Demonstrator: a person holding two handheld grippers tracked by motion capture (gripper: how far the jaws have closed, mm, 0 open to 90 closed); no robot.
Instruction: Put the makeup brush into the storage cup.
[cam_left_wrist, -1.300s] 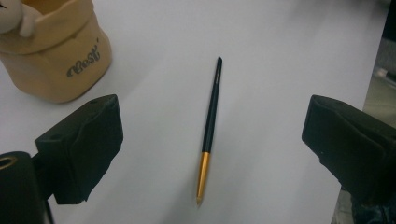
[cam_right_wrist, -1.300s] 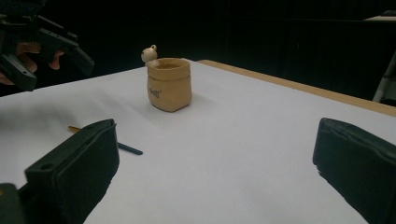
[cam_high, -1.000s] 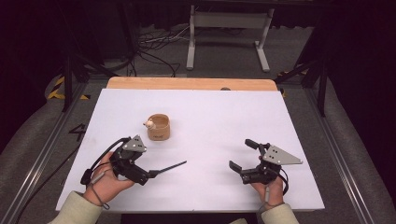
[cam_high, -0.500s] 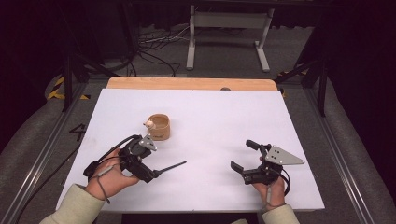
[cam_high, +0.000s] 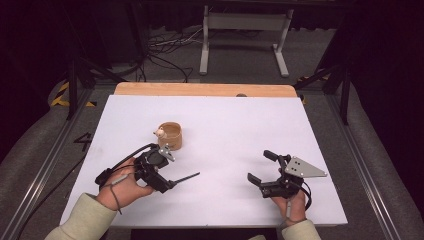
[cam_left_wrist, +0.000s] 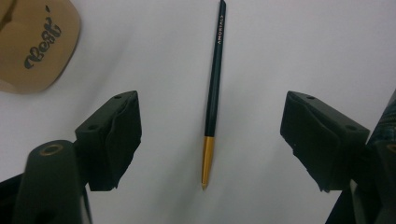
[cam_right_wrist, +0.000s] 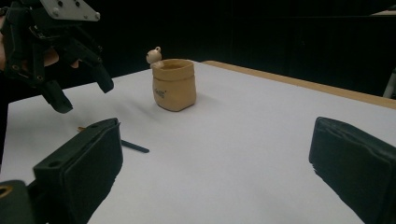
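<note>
A person is sitting at a white tabletop (cam_high: 225, 130), with both forearms coming in from the near edge and a gripper in each hand. The left gripper (cam_high: 162, 172) is hovering low over a pen (cam_left_wrist: 214, 93), its jaws released and spread wide, one on each side of the pen and touching neither end of it. The pen is lying flat on the tabletop; it is dark green with a gold tip, and in the left gripper view the tip is pointing back toward the camera between the two jaws. In the high view part of the pen (cam_high: 187, 176) is sticking out to the right from under the left gripper. The right gripper (cam_high: 262, 167) is resting near the right front of the tabletop, well apart from the pen, with its jaws also released and holding nothing. A grey three-cornered plate is sitting on top of it. Farther back, just beyond the left gripper, a small tan cup (cam_high: 170, 135) is standing upright on the tabletop, with a tiny bear figure (cam_high: 159, 133) perched at its rim. In the right gripper view the cup (cam_right_wrist: 173, 84) is showing dark lettering on its side. A wooden strip (cam_high: 205, 89) is running along the far edge of the tabletop. Beyond it, cables and a metal stand (cam_high: 244, 30) are lying on the dark floor.
</note>
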